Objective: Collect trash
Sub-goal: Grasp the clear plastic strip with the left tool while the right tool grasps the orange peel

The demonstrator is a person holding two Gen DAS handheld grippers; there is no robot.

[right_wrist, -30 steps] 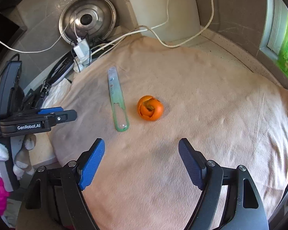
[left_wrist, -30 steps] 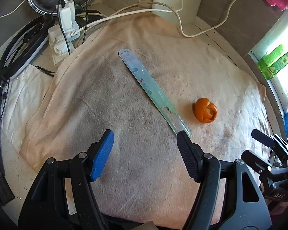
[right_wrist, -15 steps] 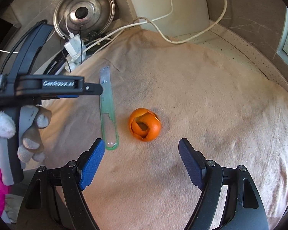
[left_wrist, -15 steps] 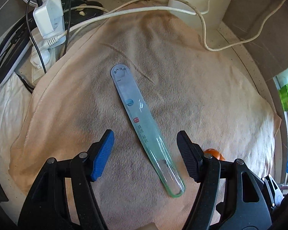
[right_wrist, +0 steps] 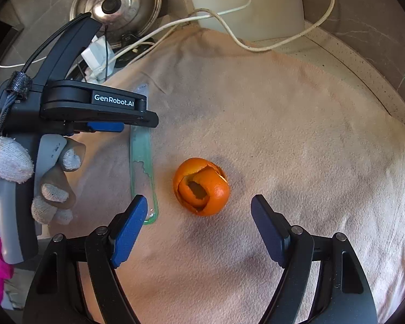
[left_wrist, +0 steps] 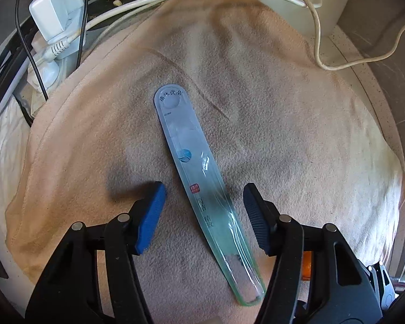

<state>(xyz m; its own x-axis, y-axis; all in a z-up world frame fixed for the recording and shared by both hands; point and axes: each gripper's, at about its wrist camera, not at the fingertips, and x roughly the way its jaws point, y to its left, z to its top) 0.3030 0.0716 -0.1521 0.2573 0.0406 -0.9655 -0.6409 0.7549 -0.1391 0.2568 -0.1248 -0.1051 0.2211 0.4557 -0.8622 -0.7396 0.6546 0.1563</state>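
Left hand-held gripper narrowed, astride wrapper

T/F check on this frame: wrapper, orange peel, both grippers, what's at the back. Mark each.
1. The long clear plastic wrapper lies flat on the beige towel, between the left gripper's fingers. True; its jaws have just been closing, pads not yet touching.
2. The right gripper is shut on the curled orange peel. False: open, peel untouched.
3. The peel sits left of the wrapper in the right wrist view. False: it sits right of it.
4. A round steel lid lies beyond the towel. True.
5. The wrapper stands upright. False: it lies flat.
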